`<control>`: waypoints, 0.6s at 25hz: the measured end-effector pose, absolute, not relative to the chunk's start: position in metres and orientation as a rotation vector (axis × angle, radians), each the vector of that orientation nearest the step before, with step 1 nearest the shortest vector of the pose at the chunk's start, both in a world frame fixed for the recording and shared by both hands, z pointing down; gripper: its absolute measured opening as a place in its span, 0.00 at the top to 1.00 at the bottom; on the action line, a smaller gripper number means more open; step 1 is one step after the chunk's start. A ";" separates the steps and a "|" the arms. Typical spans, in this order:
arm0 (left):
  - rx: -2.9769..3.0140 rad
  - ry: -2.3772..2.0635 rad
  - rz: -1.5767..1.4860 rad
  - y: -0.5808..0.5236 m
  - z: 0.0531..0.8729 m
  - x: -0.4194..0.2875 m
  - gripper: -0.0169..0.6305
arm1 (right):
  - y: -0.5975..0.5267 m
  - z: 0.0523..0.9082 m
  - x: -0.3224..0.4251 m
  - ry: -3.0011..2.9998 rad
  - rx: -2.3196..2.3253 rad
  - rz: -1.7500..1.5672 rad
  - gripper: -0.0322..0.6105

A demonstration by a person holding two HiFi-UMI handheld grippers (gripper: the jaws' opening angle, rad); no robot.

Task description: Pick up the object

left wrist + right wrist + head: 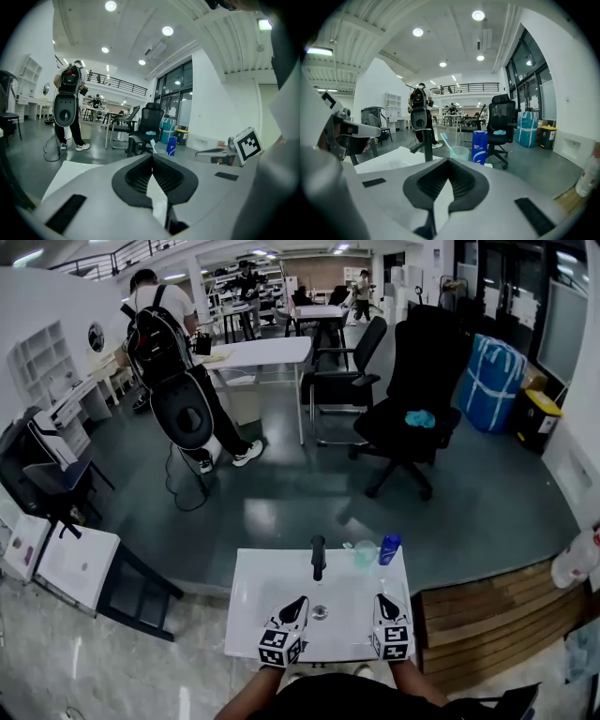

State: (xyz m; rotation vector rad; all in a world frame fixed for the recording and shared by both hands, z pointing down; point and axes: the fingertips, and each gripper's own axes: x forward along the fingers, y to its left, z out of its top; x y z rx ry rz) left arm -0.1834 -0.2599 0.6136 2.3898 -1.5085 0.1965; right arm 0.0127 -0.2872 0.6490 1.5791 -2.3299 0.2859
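Evidently poised to start, the left gripper (301, 601) and right gripper (380, 598) sit at the counter's (267, 579) near edge, jaws together on nothing. The blue bottle (389, 547) and toothbrush cup (365, 553) stand untouched at the far edge, beside the faucet (319, 557).

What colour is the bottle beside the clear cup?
Blue. The tall plastic bottle shows best in the right gripper view.

The head view looks from high up, steeply down on the white table (255, 613); the left gripper view rides low on the left gripper (298, 604), facing flat across the table; the right gripper view does the same on the right gripper (382, 602); all three see the blue bottle (389, 547) and black chair (412, 399).
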 end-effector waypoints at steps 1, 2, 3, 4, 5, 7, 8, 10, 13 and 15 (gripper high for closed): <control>2.391 -1.497 0.198 -0.260 0.615 -0.180 0.94 | -0.287 0.652 0.015 -2.317 1.582 0.284 0.92; 2.394 -1.484 0.201 -0.260 0.617 -0.177 0.94 | -0.288 0.655 0.018 -2.304 1.585 0.285 0.92; 2.399 -1.468 0.208 -0.260 0.618 -0.174 0.94 | -0.288 0.659 0.021 -2.290 1.591 0.288 0.92; 2.406 -1.453 0.217 -0.260 0.620 -0.171 0.94 | -0.289 0.662 0.023 -2.277 1.598 0.293 0.92; 2.411 -1.440 0.225 -0.260 0.621 -0.169 0.94 | -0.289 0.664 0.026 -2.265 1.606 0.299 0.92; 2.414 -1.426 0.228 -0.261 0.623 -0.164 0.94 | -0.289 0.669 0.032 -2.246 1.615 0.312 0.92; 2.413 -1.423 0.227 -0.262 0.624 -0.161 0.94 | -0.288 0.671 0.036 -2.236 1.614 0.315 0.92; 2.407 -1.421 0.231 -0.264 0.628 -0.156 0.94 | -0.287 0.675 0.046 -2.215 1.611 0.319 0.92; 2.390 -1.418 0.266 -0.263 0.637 -0.153 0.94 | -0.283 0.687 0.059 -2.171 1.629 0.346 0.92; 2.378 -1.419 0.287 -0.264 0.643 -0.154 0.94 | -0.281 0.697 0.067 -2.129 1.651 0.368 0.92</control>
